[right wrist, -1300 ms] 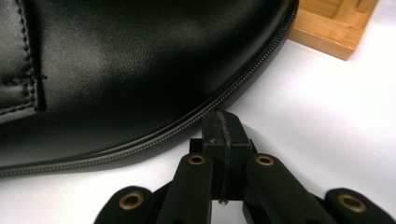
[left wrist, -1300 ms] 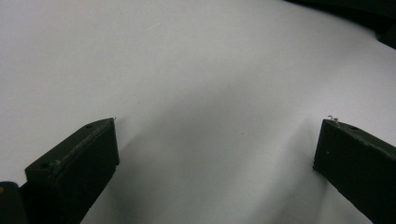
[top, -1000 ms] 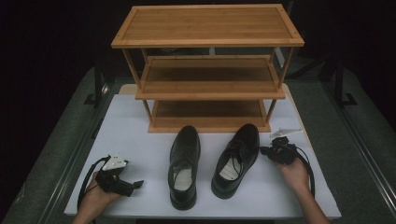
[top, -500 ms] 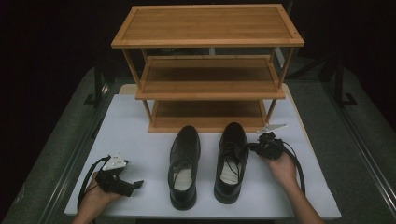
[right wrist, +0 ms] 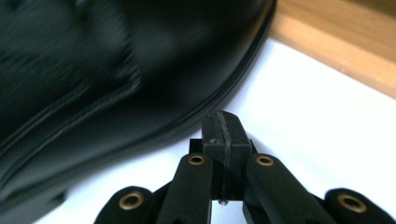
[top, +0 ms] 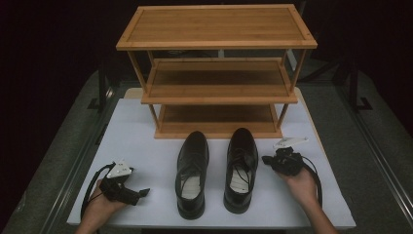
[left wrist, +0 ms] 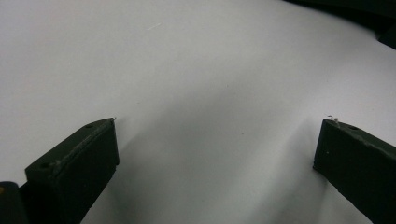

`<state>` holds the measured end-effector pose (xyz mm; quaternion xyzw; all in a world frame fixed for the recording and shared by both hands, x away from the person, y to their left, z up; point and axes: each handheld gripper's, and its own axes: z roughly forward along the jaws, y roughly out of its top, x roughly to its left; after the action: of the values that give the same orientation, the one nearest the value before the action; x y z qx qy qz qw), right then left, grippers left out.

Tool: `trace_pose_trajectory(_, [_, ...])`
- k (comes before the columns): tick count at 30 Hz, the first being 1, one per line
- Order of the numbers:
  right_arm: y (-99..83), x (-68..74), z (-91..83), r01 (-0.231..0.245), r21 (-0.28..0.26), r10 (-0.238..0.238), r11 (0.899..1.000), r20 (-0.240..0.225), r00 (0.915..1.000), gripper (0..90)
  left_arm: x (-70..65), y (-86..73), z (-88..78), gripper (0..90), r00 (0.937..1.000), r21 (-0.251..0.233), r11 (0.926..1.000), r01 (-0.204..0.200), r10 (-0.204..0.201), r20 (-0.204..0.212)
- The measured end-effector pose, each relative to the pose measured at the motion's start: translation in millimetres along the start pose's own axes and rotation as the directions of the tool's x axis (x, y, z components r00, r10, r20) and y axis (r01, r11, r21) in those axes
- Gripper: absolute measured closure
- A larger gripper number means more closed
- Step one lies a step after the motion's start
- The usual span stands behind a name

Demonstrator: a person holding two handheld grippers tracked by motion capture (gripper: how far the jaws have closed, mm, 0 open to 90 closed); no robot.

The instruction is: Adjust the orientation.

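Note:
Two black lace-up shoes stand side by side on the white tabletop [top: 146, 131], toes toward the rack: the left shoe [top: 191, 170] and the right shoe [top: 242, 165]. My right gripper [top: 267, 159] lies just right of the right shoe, pointing at its side, jaws shut with nothing between them. In the right gripper view the closed tips [right wrist: 225, 128] sit close to the shoe's sole edge [right wrist: 154, 126]; I cannot tell whether they touch it. My left gripper [top: 142, 193] rests at the near left, apart from the shoes. Its jaws stand wide open over bare table [left wrist: 217, 123].
A three-tier bamboo shoe rack [top: 219, 87] stands behind the shoes, all its shelves bare; its bottom board [right wrist: 336, 37] shows beyond the right shoe. The white surface ends near my hands at the front edge. Dark floor and stand legs surround the table.
The right shoe was angled with its toe to the right; it now lies straight, parallel to the left shoe. My right gripper moved left against it, then drew slightly nearer. The left gripper stayed still.

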<state>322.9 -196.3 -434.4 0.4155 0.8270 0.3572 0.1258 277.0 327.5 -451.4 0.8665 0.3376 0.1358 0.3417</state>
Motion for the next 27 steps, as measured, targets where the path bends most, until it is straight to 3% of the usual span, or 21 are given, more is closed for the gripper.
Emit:
trace_pose_trajectory(7, [-17.5,19.7,-6.3,0.023,0.010,-0.022,1.000,-0.048,0.9986,89.8,-0.1,0.0,0.0,0.0,1.0000,0.001,1.0000,0.000,0.000,0.000])
trace_pose_trajectory(10, [-17.0,25.1,-0.9,0.031,0.021,-0.029,0.999,-0.071,0.9970,89.8,-0.1,0.0,0.0,0.0,1.0000,0.000,1.0000,0.000,0.000,0.000])
trace_pose_trajectory(18, [-14.7,28.8,1.0,0.029,0.014,-0.028,0.999,-0.080,0.9964,89.9,0.0,0.0,0.1,0.0,1.0000,0.000,1.0000,0.001,-0.001,0.000])
trace_pose_trajectory(27, [-7.2,40.6,9.7,0.059,0.015,-0.057,0.998,-0.109,0.9924,89.9,0.0,0.1,0.1,0.0,1.0000,0.000,1.0000,0.000,0.000,0.000])
